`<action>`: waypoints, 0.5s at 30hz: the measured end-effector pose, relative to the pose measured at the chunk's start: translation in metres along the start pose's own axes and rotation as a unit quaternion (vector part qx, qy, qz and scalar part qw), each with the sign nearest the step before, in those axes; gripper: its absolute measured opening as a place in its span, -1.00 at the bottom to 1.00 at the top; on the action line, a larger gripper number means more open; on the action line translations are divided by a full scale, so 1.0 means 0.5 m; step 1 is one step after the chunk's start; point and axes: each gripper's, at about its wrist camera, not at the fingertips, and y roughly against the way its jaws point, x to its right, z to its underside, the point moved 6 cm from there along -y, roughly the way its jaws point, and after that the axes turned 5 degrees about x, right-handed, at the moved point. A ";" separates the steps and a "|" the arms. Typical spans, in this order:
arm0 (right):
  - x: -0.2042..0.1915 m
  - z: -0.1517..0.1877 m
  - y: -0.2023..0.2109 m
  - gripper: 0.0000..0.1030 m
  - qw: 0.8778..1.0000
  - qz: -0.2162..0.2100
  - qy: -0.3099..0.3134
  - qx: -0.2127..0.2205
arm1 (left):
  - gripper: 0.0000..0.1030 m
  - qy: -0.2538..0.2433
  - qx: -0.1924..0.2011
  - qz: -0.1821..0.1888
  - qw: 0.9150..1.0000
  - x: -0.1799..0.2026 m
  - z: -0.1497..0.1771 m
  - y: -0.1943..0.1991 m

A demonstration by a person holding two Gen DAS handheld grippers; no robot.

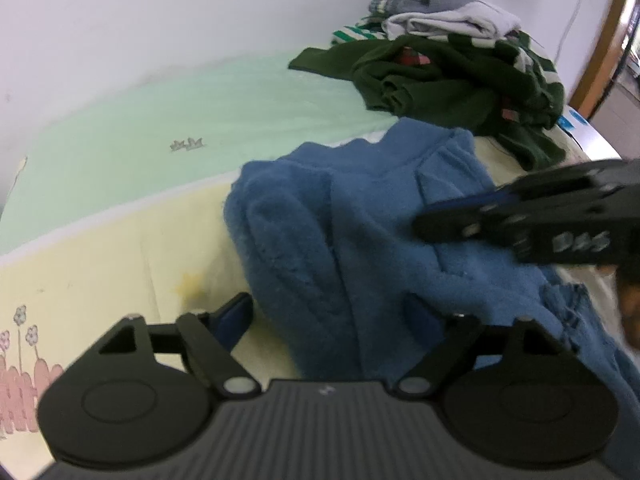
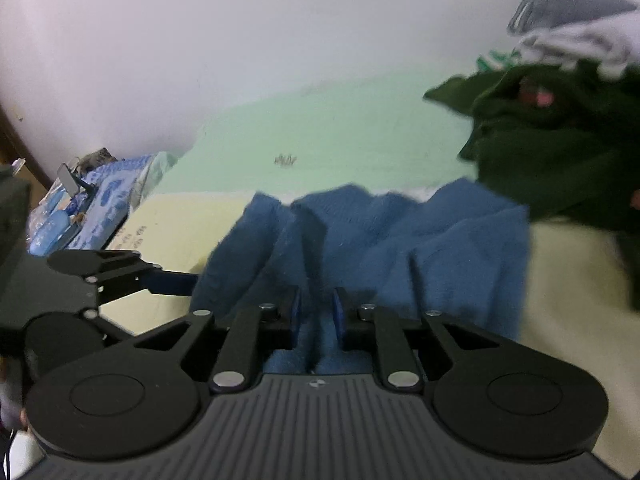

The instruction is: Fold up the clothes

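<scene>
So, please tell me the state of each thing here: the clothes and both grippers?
Blue fleece garment: crumpled, not folded, on the bed.
Dark green garment: crumpled in the pile behind.
Grey and white clothes: heaped on top of the pile.
Left gripper: open around the fleece edge.
Right gripper: narrow, fleece between the jaws.

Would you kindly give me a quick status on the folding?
Left gripper open, straddling the blue fleece. Right gripper narrow, fleece fold between its jaws, grip unclear. Dark green garment heaped just beyond.
</scene>
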 end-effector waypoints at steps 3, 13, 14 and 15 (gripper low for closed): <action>0.040 -0.007 0.041 -0.64 0.998 0.040 0.019 -0.037 | 0.52 -0.055 -0.026 0.009 0.998 0.008 -0.012 0.005; 0.119 -0.076 0.155 -0.59 0.960 0.071 0.093 -0.253 | 0.50 -0.161 -0.049 -0.034 0.985 -0.005 -0.110 0.036; 0.115 -0.076 0.164 -0.53 0.957 0.067 0.102 -0.265 | 0.51 -0.175 -0.052 -0.042 0.982 -0.003 -0.112 0.037; 0.110 -0.079 0.172 -0.49 0.954 0.064 0.109 -0.270 | 0.51 -0.183 -0.055 -0.049 0.980 -0.004 -0.111 0.037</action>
